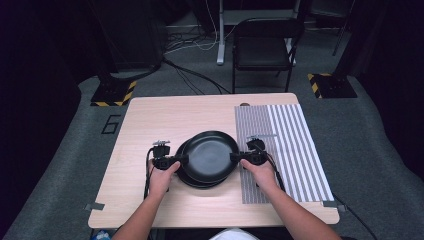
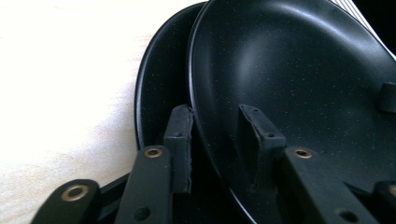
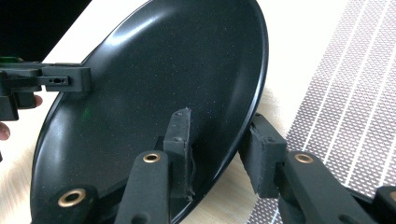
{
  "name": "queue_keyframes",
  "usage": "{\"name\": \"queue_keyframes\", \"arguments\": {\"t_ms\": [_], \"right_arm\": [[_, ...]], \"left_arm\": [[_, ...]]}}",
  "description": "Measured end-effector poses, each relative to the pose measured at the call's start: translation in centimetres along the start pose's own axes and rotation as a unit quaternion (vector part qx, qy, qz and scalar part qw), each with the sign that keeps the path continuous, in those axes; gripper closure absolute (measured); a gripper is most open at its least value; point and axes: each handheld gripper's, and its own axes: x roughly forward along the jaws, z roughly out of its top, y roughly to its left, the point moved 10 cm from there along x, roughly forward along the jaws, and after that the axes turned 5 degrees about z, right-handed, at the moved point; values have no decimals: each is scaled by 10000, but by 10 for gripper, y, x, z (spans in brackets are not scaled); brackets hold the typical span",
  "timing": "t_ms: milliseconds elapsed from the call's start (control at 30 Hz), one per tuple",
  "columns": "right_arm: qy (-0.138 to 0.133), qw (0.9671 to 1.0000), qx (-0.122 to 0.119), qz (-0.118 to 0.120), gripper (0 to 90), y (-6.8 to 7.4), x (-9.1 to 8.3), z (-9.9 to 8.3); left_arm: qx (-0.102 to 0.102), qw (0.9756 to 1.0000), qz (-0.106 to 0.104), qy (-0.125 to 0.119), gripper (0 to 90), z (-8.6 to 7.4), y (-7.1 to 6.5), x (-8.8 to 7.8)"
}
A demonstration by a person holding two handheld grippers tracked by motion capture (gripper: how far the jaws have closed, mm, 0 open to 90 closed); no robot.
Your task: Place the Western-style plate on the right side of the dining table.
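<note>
Wooden table [image 1: 150,120] holds 2 round black plates. From above, the top plate [image 1: 210,155] covers the bottom plate [image 1: 186,176]. Left gripper [image 1: 182,159] straddles the top plate's rim loosely, gap showing. Right gripper [image 1: 234,157] straddles its other rim, squeeze unclear. Striped mat [image 1: 295,145] lies beside.

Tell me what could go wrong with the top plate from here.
The left gripper straddles the top plate rim with fingers seemingly loose, so that side may drop onto the lower plate. The right gripper pinches only the thin rim; the plate could slip or pivot.
</note>
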Motion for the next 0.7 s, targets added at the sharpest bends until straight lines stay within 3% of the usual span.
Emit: {"name": "queue_keyframes", "arguments": {"t_ms": [233, 500, 700], "right_arm": [[-28, 9999, -66, -87, 626, 0, -1, 0], [-6, 9997, -142, -211, 591, 1, -11, -7], [57, 9999, -53, -127, 584, 9, -18, -15]], "left_arm": [[9, 9997, 169, -166, 675, -2, 0, 0], [-74, 9995, 82, -295, 687, -2, 2, 0], [-63, 9995, 83, -299, 685, -2, 1, 0]]}}
